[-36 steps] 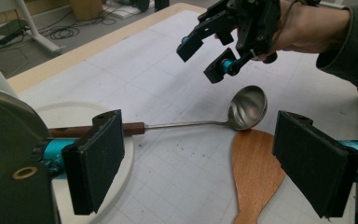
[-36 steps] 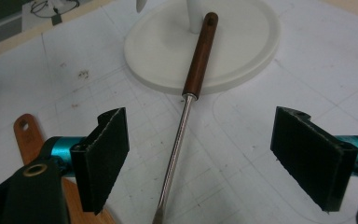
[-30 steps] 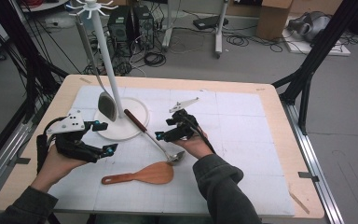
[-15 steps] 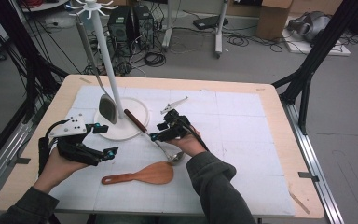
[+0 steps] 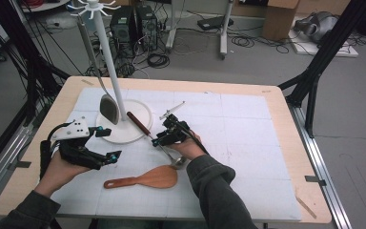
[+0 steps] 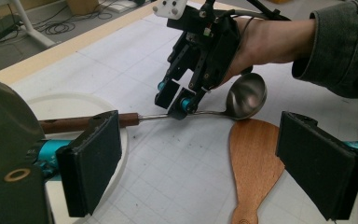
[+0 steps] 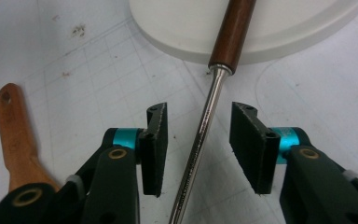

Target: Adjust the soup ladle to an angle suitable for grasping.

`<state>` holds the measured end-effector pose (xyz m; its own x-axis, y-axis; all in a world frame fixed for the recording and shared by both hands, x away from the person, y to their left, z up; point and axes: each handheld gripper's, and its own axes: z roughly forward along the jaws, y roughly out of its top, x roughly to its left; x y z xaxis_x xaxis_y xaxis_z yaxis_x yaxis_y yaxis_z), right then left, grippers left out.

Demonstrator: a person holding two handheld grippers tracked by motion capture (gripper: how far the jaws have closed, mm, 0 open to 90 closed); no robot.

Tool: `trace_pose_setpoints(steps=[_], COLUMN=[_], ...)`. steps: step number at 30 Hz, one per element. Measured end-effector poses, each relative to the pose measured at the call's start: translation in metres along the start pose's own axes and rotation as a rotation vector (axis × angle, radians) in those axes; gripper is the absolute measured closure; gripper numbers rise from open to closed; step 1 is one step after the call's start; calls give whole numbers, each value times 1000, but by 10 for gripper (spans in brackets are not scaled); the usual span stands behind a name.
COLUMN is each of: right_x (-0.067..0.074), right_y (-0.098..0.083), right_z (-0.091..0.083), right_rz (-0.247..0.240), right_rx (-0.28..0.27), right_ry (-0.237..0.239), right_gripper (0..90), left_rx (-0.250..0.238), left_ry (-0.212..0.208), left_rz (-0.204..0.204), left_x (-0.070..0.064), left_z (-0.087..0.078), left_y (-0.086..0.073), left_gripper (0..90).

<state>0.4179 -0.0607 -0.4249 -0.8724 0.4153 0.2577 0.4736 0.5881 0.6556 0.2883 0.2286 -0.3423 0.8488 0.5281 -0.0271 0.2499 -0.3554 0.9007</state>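
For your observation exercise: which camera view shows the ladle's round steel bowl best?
The left gripper view: the steel ladle bowl lies unobstructed beside the wooden spatula. In the high view the bowl is small, partly behind the person's right hand. The right gripper view shows its steel shaft.

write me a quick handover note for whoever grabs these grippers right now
Right gripper: jaws astride the ladle's metal shaft, just been closing, pads not yet touching it.
Left gripper: open, holding nothing, hovering beside the white stand base.
Ladle lies on the mat, wooden handle end resting on the stand base. Wooden spatula lies flat near the ladle's bowl. A turner already hangs on the stand.
Done: right gripper lined up. Left: close, lift the ladle, probably hang it.
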Motion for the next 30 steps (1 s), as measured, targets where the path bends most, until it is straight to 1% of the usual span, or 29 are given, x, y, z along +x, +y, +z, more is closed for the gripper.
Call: trace_pose_setpoints(steps=[1, 5, 8, 9, 10, 12, 14, 16, 22, 24, 25, 26, 27, 30], right_x=[1, 0, 1, 0, 0, 0, -1, -1, -3, -4, -3, -4, -4, -5], right_y=[0, 0, 0, 0, -1, -1, -2, -2, -3, -3, -3, -3, -3, -4], right_z=[1, 4, 7, 9, 10, 12, 11, 11, 10, 9, 9, 8, 7, 4], right_rz=[5, -1, 10, 1, 8, -5, 11, 29, 45, 45, 62, 58, 75, 86], right_rx=[12, 29, 49, 52, 59, 63, 60, 64, 60, 69, 70, 71, 76, 73], right_ry=[-3, -16, -17, -18, -18, -15, -8, -11, -3, 2, 2, 5, 5, 15], right_gripper=[605, 648, 670, 678, 690, 712, 742, 747, 761, 768, 770, 773, 778, 792], left_rx=[0, 1, -2, -2, -3, -4, -3, -2, -3, -2, -2, -2, -1, -3], left_ry=[1, 1, 0, -1, 0, 1, 0, 1, 0, -1, -1, -1, -1, 0], left_rz=[0, 1, 0, 1, 1, 1, 3, 3, 2, 4, 3, 4, 4, 4], left_x=[0, 0, 0, 0, -1, -1, 0, 0, -1, 0, 0, 0, 0, -1], left_z=[0, 0, 0, 0, 0, -1, -1, -1, -1, -1, -1, 0, 0, 0], left_y=[0, 0, 0, 0, 0, 0, 0, 0, 0, 0, 0, 0, 0, 0], left_gripper=[149, 149, 149, 149, 149, 149, 149, 149, 149, 149, 149, 150, 150, 150])
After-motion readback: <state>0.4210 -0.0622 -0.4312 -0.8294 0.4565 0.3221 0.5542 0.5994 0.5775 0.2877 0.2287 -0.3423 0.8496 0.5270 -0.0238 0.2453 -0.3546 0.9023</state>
